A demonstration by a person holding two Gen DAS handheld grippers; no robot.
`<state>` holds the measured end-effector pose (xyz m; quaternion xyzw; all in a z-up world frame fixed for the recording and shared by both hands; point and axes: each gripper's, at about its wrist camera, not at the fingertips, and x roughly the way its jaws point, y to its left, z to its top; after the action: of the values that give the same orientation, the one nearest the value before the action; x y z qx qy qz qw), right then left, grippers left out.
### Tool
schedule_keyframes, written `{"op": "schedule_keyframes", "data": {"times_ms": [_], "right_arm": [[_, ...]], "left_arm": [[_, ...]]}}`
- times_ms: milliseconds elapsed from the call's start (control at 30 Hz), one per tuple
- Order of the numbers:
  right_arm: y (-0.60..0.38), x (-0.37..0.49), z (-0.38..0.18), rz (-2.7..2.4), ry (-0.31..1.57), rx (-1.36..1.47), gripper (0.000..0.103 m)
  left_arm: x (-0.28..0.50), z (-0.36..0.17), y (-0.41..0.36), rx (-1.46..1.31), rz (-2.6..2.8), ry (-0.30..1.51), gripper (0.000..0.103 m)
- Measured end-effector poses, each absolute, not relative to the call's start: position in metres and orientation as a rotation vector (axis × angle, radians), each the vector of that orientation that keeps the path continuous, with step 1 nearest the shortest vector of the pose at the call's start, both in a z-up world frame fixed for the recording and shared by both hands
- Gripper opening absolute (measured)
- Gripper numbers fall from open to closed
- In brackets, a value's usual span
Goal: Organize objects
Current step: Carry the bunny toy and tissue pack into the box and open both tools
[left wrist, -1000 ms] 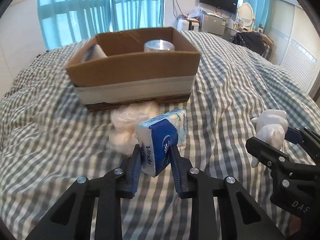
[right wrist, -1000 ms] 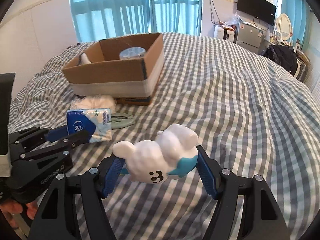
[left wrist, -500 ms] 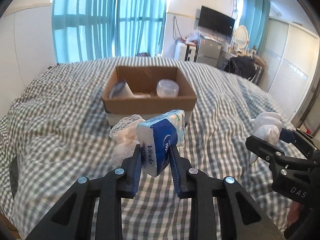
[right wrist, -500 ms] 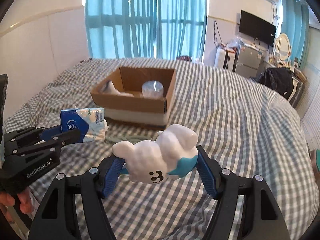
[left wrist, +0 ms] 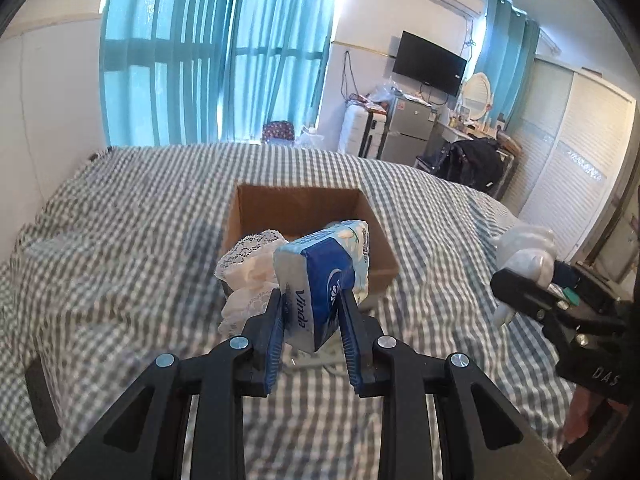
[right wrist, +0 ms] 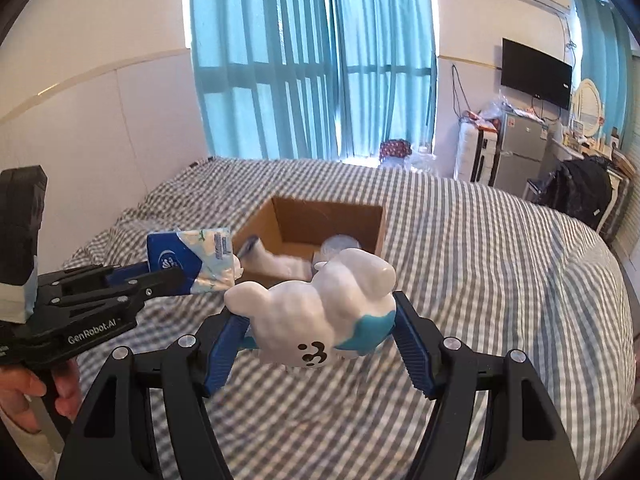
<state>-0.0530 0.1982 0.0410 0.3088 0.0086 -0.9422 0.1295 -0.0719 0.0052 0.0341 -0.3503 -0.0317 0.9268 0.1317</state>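
While it hangs in the air above the gingham-covered bed (left wrist: 120, 248), the blue tissue pack (left wrist: 320, 280) shows the word "Vinda" on its end, pinched between the blue pads of the left gripper (left wrist: 312, 320). A white lace cloth (left wrist: 248, 264) hangs against that gripper's left pad. The right gripper (right wrist: 320, 344) is clamped on a white toy figure (right wrist: 320, 312) with teal patches and a black "3"-like mark. Beyond both, an open cardboard box (right wrist: 376, 232) sits on the bed with a clear round container (right wrist: 340, 246) inside. The left gripper's body reads "GenRobot.AI"; the right gripper's body reads "DAS". A black television (right wrist: 536, 74) hangs on the far wall.
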Motion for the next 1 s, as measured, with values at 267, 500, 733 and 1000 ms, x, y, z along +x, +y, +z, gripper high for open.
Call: {"op": "schedule_keyframes", "data": {"times_ms": [267,500,733,1000], "right_arm": [[0.186,-0.127,0.068,-2.740,0.058,0.815,0.069],[0.173,-0.215,0.034,-2.714,0.090,0.912,0.069],[0.166,-0.284,-0.023,-2.644,0.052,1.050,0.069],[0.173,-0.297,-0.046,-2.663,0.026,1.068,0.084]], "left_arm": [[-0.140,0.050,0.017,-0.957,2.716,-0.048,0.021],[-0.224,0.007,0.029,-1.051,2.706,0.020,0.019],[-0.276,-0.038,0.030,-1.156,2.681,0.024,0.019],[-0.286,-0.044,0.034,-1.172,2.673,0.110,0.029]]}}
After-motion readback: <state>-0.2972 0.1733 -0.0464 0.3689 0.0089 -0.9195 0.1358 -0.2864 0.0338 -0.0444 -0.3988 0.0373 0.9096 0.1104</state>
